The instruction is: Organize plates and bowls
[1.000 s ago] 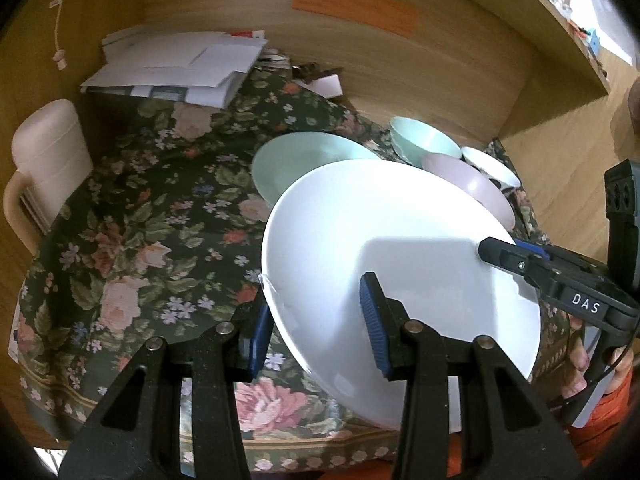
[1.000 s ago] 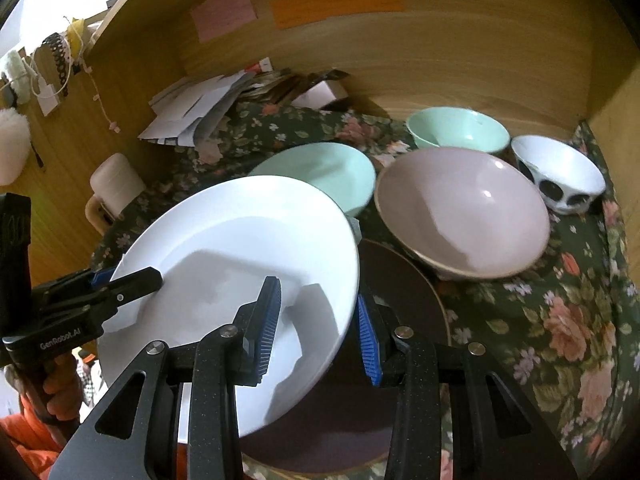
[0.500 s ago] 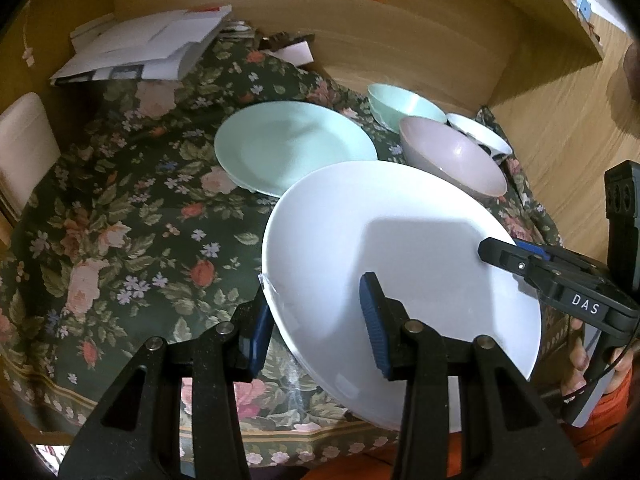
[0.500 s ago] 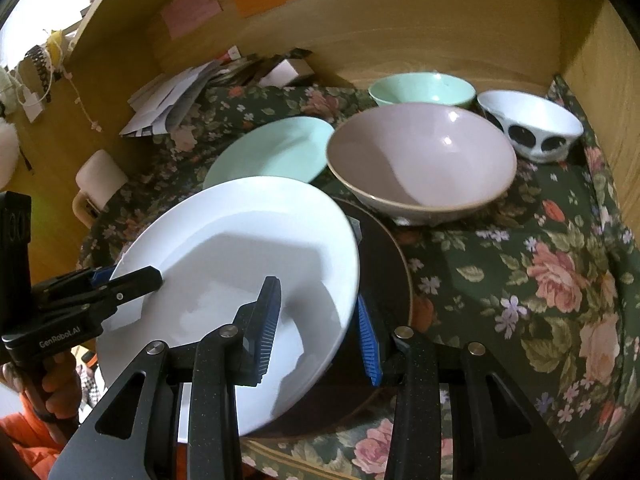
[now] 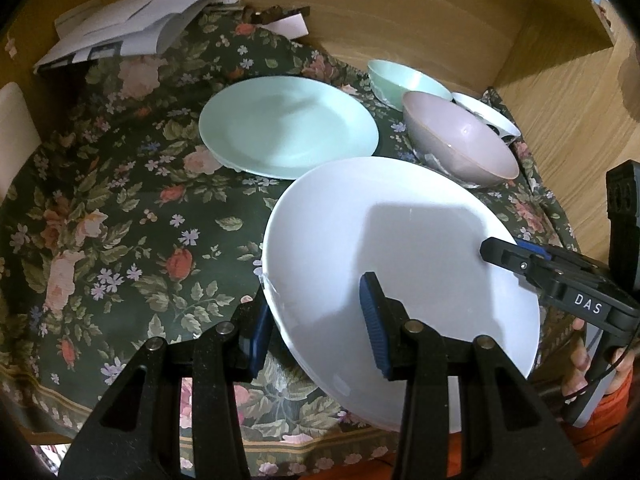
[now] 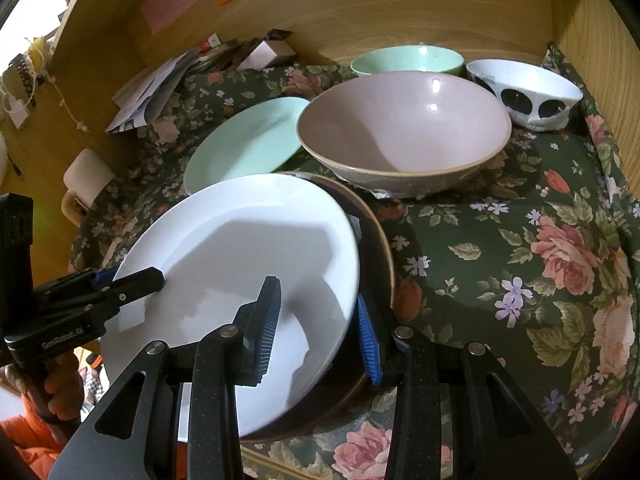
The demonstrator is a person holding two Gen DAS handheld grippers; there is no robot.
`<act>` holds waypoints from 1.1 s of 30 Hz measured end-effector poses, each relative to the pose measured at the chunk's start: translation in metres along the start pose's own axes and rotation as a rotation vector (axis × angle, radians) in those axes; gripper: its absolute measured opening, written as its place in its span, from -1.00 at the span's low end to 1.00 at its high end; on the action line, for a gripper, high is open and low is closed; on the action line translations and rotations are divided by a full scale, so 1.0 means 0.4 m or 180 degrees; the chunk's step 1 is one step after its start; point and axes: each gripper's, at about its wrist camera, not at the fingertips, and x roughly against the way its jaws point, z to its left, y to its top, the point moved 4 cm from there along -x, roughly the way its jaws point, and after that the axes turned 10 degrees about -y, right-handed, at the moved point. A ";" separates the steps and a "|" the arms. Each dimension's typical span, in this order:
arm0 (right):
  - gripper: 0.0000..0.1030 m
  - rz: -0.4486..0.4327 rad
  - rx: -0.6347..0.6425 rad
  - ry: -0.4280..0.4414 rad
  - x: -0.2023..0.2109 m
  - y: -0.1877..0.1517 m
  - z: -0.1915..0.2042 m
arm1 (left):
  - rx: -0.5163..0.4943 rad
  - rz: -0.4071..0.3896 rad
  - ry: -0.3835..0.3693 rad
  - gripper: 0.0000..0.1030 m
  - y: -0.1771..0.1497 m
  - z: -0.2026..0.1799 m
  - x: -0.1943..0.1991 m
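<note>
A white plate (image 5: 400,248) (image 6: 240,264) is held by both grippers over the near part of the floral cloth. My left gripper (image 5: 316,320) is shut on its left rim; my right gripper (image 6: 318,320) is shut on its right rim. It is also seen across the plate in the left wrist view (image 5: 516,258). A dark brown plate (image 6: 376,248) lies under the white one. A mint plate (image 5: 288,124) (image 6: 244,140) lies behind. A pink bowl (image 6: 404,124) (image 5: 456,136), a mint bowl (image 6: 408,60) and a white black-dotted bowl (image 6: 524,92) stand at the back right.
A floral tablecloth (image 5: 120,220) covers the table. Loose papers (image 5: 128,28) lie at the back left. A wooden wall (image 6: 400,4) closes the back, and a wooden side panel (image 5: 560,100) the right. A cream chair back (image 6: 84,176) stands at the left edge.
Both grippers have carried the white plate up and back toward the table's near edge. The mint plate and bowls now show more fully beyond it.
</note>
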 end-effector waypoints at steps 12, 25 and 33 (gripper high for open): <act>-0.35 0.0040 -0.0021 0.0025 0.005 0.013 -0.013 | 0.0043 0.0037 -0.0007 -0.18 0.005 0.011 -0.029; -0.35 -0.0007 0.0088 -0.0124 0.034 0.008 -0.017 | -0.0228 -0.0058 0.0185 -0.19 0.012 -0.007 -0.031; -0.34 -0.0170 0.0079 -0.0326 0.070 0.019 -0.038 | -0.0142 -0.0141 0.0397 -0.18 0.033 0.025 -0.012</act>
